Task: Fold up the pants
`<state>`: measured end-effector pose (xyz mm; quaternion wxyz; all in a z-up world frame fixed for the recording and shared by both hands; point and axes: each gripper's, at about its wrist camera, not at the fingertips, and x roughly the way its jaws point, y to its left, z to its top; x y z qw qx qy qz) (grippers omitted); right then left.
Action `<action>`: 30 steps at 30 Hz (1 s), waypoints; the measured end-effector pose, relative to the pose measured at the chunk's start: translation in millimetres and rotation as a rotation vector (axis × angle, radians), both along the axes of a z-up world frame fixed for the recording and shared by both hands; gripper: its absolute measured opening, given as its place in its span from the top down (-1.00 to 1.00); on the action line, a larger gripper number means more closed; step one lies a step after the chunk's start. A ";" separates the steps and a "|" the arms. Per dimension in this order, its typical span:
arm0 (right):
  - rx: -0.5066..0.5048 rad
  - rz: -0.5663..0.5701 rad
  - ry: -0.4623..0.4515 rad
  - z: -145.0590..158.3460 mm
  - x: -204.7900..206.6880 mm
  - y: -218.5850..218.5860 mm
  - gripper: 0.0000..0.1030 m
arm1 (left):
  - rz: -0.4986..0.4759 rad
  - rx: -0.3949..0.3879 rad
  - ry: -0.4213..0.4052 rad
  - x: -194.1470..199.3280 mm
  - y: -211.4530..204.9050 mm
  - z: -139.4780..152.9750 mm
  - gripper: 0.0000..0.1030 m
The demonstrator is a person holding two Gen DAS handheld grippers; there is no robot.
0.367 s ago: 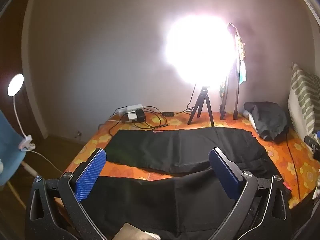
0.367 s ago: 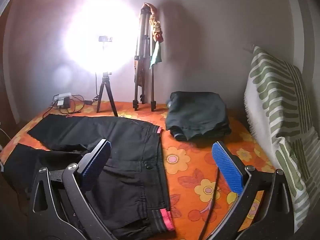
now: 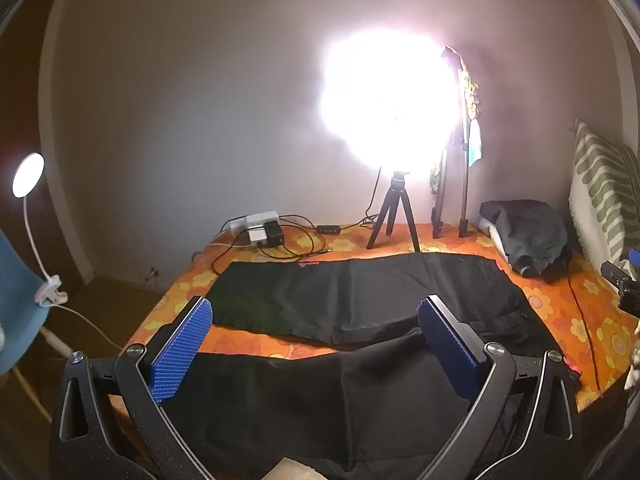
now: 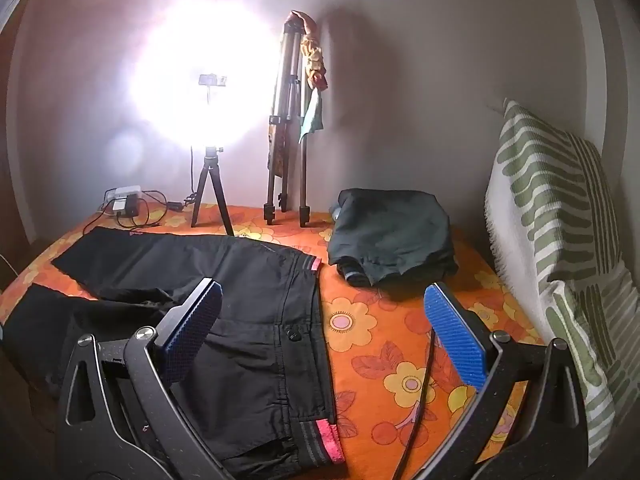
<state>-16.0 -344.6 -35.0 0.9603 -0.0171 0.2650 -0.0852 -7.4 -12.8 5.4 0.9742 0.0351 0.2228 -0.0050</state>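
Both claws, left claw (image 3: pixel 316 344) and right claw (image 4: pixel 322 328), spread wide, empty above the pants (image 4: pixel 248 300). Risk: the cable (image 4: pixel 420 400) beside the waistband could snag a fold.

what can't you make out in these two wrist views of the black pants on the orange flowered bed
- Left wrist view: the bright lamp on the small tripod is blown out by glare.
- Left wrist view: the black pants near leg is cut off by the bottom edge.
- Right wrist view: the open right gripper frame covers the hip area.
- Right wrist view: what garments form the dark folded pile.

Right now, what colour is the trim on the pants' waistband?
Pink trim on the black pants; right wrist view.
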 end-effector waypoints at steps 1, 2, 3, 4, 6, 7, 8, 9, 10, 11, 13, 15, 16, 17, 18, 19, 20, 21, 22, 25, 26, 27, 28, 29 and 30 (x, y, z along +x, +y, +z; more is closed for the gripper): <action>-0.013 -0.002 0.004 -0.7 1.9 3.4 -1.00 | 0.001 0.000 0.001 -0.3 -0.1 0.4 -0.99; -0.022 0.000 0.003 0.5 0.8 3.5 -1.00 | 0.004 -0.001 0.002 -0.2 0.1 0.9 -0.99; -0.025 0.002 0.001 1.4 -0.3 3.8 -1.00 | 0.004 -0.004 0.003 0.0 0.5 1.5 -0.99; -0.023 0.003 0.002 1.5 0.0 3.8 -1.00 | -0.001 -0.003 0.008 3.5 1.7 1.1 -0.99; -0.025 0.002 0.000 -0.5 -1.2 4.7 -1.00 | 0.003 -0.005 0.009 4.8 3.5 0.7 -0.99; -0.024 0.003 0.000 -0.4 -1.0 4.2 -1.00 | 0.004 -0.006 0.011 6.1 3.9 0.6 -0.99; -0.024 0.002 0.000 -0.2 -0.8 4.4 -1.00 | 0.002 -0.007 0.009 4.3 5.5 -1.9 -0.99; -0.024 0.002 0.002 0.4 -0.2 3.9 -1.00 | 0.003 -0.010 0.010 5.3 6.0 -2.7 -0.99; -0.024 0.003 0.002 0.2 -0.4 3.9 -1.00 | 0.004 -0.012 0.012 6.4 6.3 -3.5 -0.99; -0.023 0.003 0.002 -0.3 -0.9 3.8 -1.00 | 0.003 -0.014 0.007 2.5 8.4 -7.0 -0.99; -0.020 0.004 0.003 -0.8 -1.3 3.6 -1.00 | 0.003 -0.012 0.007 1.9 8.0 -8.9 -0.99; -0.019 0.005 0.006 -0.9 -1.2 3.7 -1.00 | 0.002 -0.011 0.006 2.9 9.0 -8.9 -0.99; -0.018 0.004 0.005 -1.4 -1.4 3.7 -1.00 | 0.005 -0.010 0.005 1.9 9.0 -9.6 -0.99; -0.017 0.005 0.005 -1.4 -1.4 3.8 -1.00 | 0.007 -0.008 0.005 2.6 9.0 -10.1 -0.99; -0.017 0.005 0.005 -1.8 -0.9 4.2 -1.00 | 0.006 -0.009 0.006 1.5 9.7 -11.2 -0.99; -0.013 0.006 0.006 -2.1 -1.0 4.0 -1.00 | 0.006 -0.011 0.008 1.3 10.0 -12.3 -0.99; -0.011 0.007 0.006 -2.1 -0.8 4.3 -1.00 | 0.006 -0.013 0.009 0.0 10.8 -14.0 -0.99; -0.012 0.008 0.007 -2.0 -0.6 4.4 -1.00 | 0.006 -0.014 0.011 -0.3 11.5 -15.3 -0.99; -0.012 0.008 0.007 -1.9 -0.6 4.5 -1.00 | 0.006 -0.015 0.014 0.3 11.8 -16.3 -0.99; -0.010 0.009 0.010 -2.4 -0.1 5.0 -1.00 | 0.001 -0.020 0.018 -2.6 13.4 -18.5 -0.99; -0.007 0.010 0.014 -1.9 0.0 5.3 -1.00 | 0.000 -0.019 0.017 -3.4 14.0 -18.7 -0.99; 0.000 0.015 0.015 -1.1 -0.4 5.6 -1.00 | -0.001 -0.017 0.016 -4.8 14.3 -18.9 -0.99; 0.001 0.017 0.013 -0.6 -0.4 6.7 -1.00 | -0.003 -0.015 0.016 -5.7 14.6 -19.1 -0.99; -0.002 0.017 0.009 0.6 -1.5 7.7 -1.00 | -0.003 -0.013 0.017 -6.1 15.7 -19.1 -0.99; -0.008 0.017 0.005 1.2 -2.5 9.1 -1.00 | -0.002 -0.013 0.017 -7.7 15.9 -19.8 -0.99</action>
